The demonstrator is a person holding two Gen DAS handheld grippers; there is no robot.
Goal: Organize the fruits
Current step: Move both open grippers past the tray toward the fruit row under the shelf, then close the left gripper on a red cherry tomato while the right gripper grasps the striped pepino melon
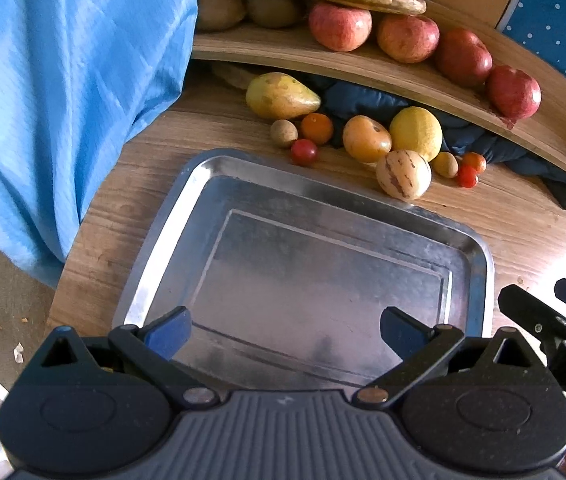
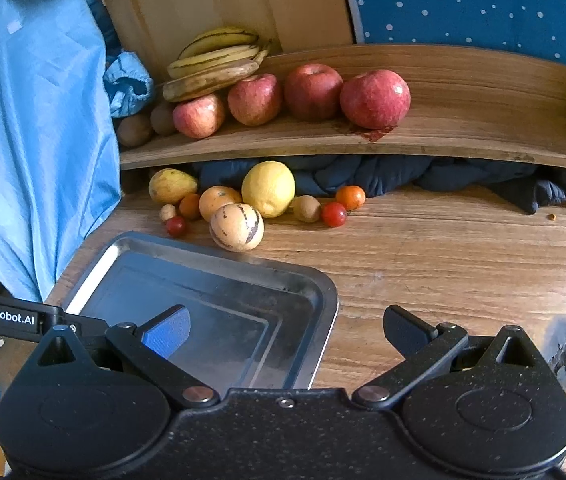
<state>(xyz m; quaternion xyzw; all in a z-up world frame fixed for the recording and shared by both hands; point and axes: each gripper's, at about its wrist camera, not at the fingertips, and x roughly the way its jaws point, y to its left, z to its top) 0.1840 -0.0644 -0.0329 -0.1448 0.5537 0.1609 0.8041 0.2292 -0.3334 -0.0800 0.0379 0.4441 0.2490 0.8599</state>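
An empty steel tray (image 1: 163, 232) (image 2: 323, 292) lies on the wooden table. Behind it sits a loose cluster of fruit: a striped pepino melon (image 1: 403, 174) (image 2: 236, 227), a lemon (image 1: 416, 133) (image 2: 268, 188), a mango (image 1: 281, 96) (image 2: 172, 186), an orange fruit (image 1: 366, 138) (image 2: 218, 202), small tangerines, cherry tomatoes (image 1: 304, 152) (image 2: 333, 214) and small brown fruits. My left gripper (image 1: 285, 330) is open and empty over the tray's near part. My right gripper (image 2: 287, 328) is open and empty over the tray's right near corner.
A curved wooden shelf (image 1: 363, 68) (image 2: 443, 136) at the back holds several red apples (image 2: 375, 98), bananas (image 2: 211, 64) and kiwis (image 1: 219, 10). Dark cloth (image 2: 403, 176) lies under it. A blue garment (image 1: 63, 100) hangs at the left table edge.
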